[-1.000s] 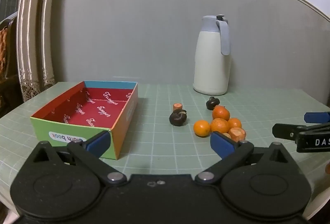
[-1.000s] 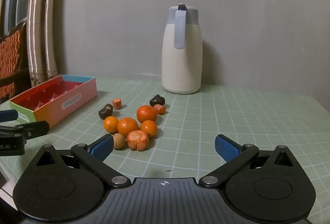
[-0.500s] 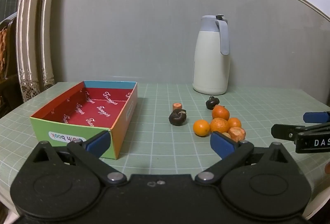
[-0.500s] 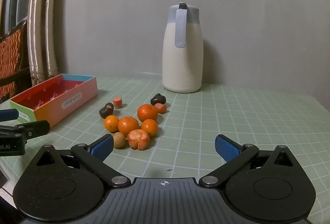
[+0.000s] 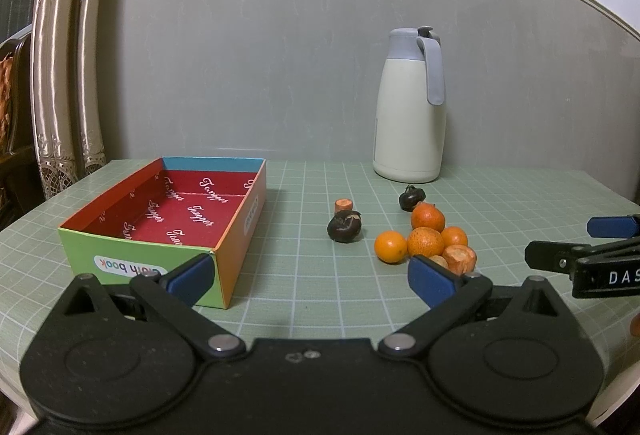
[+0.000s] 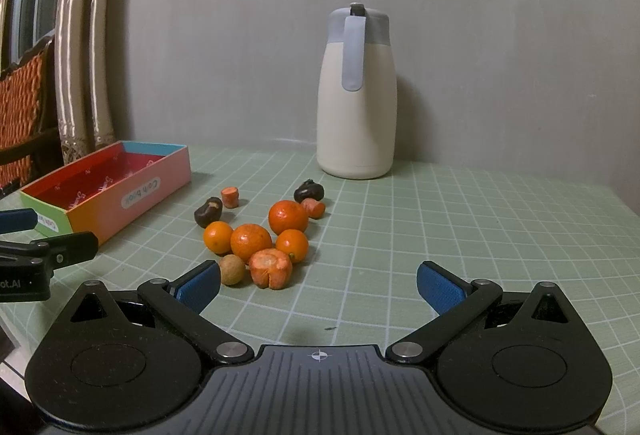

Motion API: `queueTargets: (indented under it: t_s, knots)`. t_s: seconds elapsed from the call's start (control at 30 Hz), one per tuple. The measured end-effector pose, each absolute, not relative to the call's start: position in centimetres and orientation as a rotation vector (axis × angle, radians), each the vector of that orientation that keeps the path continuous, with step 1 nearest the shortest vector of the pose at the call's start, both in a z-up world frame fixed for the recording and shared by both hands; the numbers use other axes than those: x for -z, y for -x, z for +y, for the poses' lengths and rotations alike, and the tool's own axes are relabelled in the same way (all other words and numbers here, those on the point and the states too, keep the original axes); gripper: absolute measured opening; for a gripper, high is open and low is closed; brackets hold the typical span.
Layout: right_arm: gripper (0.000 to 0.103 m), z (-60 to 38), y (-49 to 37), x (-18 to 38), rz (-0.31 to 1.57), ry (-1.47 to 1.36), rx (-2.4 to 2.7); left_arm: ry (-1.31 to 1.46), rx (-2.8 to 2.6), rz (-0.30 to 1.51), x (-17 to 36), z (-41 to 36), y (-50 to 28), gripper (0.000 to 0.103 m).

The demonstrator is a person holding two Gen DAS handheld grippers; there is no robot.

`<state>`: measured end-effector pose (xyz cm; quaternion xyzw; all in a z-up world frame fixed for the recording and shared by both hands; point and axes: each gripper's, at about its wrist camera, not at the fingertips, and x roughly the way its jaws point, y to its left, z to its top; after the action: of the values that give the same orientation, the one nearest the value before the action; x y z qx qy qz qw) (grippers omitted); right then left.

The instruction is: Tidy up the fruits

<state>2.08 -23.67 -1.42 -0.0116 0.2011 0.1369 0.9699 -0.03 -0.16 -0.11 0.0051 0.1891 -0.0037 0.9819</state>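
Observation:
Several small oranges (image 6: 251,241) lie in a cluster on the green mat, with carrot pieces (image 6: 271,268), a tan longan (image 6: 232,269) and dark water chestnuts (image 6: 208,211) around them. The cluster also shows in the left wrist view (image 5: 425,241). A colourful open box (image 5: 160,219) with a red inside stands to the left, empty; it also shows in the right wrist view (image 6: 108,187). My left gripper (image 5: 310,277) is open and empty, near the box's front corner. My right gripper (image 6: 319,285) is open and empty, just in front of the cluster.
A cream thermos jug (image 6: 356,95) with a grey lid stands at the back by the wall, also in the left wrist view (image 5: 410,107). Curtains (image 5: 60,75) and a chair (image 6: 24,103) are at the left. The mat's front edge is near both grippers.
Both grippers have crept slightly forward toward the fruit. Nothing has been grasped or moved on the table.

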Motion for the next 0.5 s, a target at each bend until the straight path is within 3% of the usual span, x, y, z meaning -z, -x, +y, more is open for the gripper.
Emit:
queueTargets:
  t_s: [0.5]
  knots:
    - [0.103,-23.36,-1.96,1.51,0.411,0.027,-0.277,-0.012,0.008,0.382,0.17,-0.12,-0.02,0.097]
